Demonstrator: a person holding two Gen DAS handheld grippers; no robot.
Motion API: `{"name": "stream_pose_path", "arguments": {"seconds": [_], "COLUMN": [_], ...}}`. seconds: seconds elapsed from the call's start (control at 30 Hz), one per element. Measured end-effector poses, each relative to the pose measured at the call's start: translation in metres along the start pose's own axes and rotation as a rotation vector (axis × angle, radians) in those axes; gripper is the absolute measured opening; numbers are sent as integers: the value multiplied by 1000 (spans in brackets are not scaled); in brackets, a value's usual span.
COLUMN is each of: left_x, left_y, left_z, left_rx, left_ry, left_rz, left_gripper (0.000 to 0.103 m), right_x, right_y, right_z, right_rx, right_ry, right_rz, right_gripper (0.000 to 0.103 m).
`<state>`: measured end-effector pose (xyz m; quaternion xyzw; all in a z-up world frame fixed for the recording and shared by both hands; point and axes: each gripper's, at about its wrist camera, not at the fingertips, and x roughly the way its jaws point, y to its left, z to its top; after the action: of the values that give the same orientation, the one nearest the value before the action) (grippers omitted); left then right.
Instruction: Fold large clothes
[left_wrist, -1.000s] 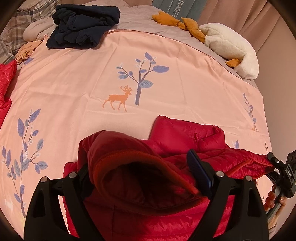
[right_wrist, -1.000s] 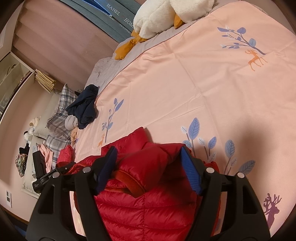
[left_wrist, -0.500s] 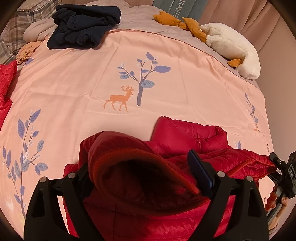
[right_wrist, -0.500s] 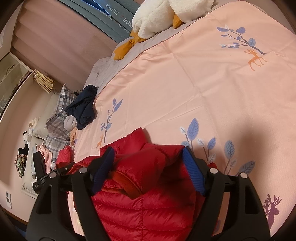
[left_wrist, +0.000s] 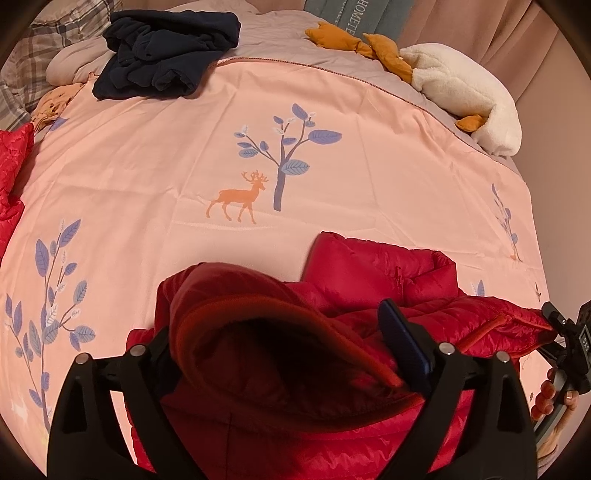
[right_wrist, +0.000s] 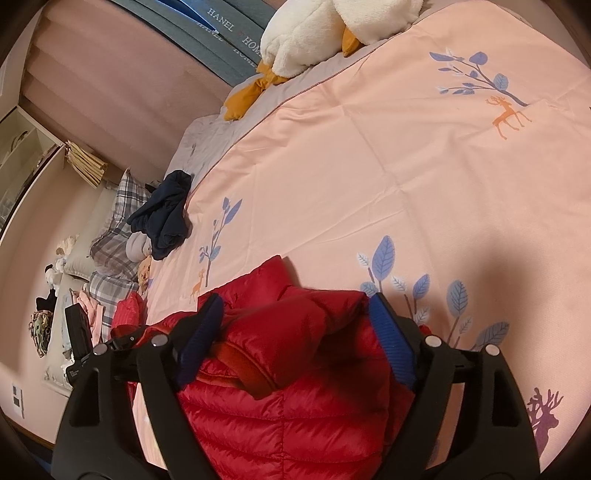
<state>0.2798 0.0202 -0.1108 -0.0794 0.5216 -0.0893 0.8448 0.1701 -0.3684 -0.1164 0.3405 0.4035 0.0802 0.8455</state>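
A red puffer jacket lies bunched near the front edge of the pink bedspread. Its hood bulges up between the fingers of my left gripper. Those jaws are opening wide; the right pad stands free of the fabric and the left one is hidden behind the hood. In the right wrist view a folded part of the jacket sits between the blue pads of my right gripper. These jaws are also opening and do not pinch the cloth. A hand holds the right gripper at the jacket's far side.
A dark navy garment lies crumpled at the head of the bed beside plaid pillows. A white and orange plush duck rests at the far right corner. Another red garment lies at the left edge. A wall runs along the right.
Both grippers' fingers have spread wider around the red jacket. The right gripper's pads have come off the fold they flanked. Neither hand has shifted noticeably.
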Motion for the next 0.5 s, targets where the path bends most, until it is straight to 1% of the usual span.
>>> {"name": "stream_pose_path", "arguments": {"seconds": [0.5], "left_x": [1], "left_y": [-2], "left_z": [0], "left_rx": [-2], "left_ry": [0], "left_rz": [3], "left_gripper": [95], "right_x": [3], "right_y": [-2], "right_z": [1], "right_rx": [7], "right_ry": [0], "right_rz": [-6], "right_gripper": [86]}}
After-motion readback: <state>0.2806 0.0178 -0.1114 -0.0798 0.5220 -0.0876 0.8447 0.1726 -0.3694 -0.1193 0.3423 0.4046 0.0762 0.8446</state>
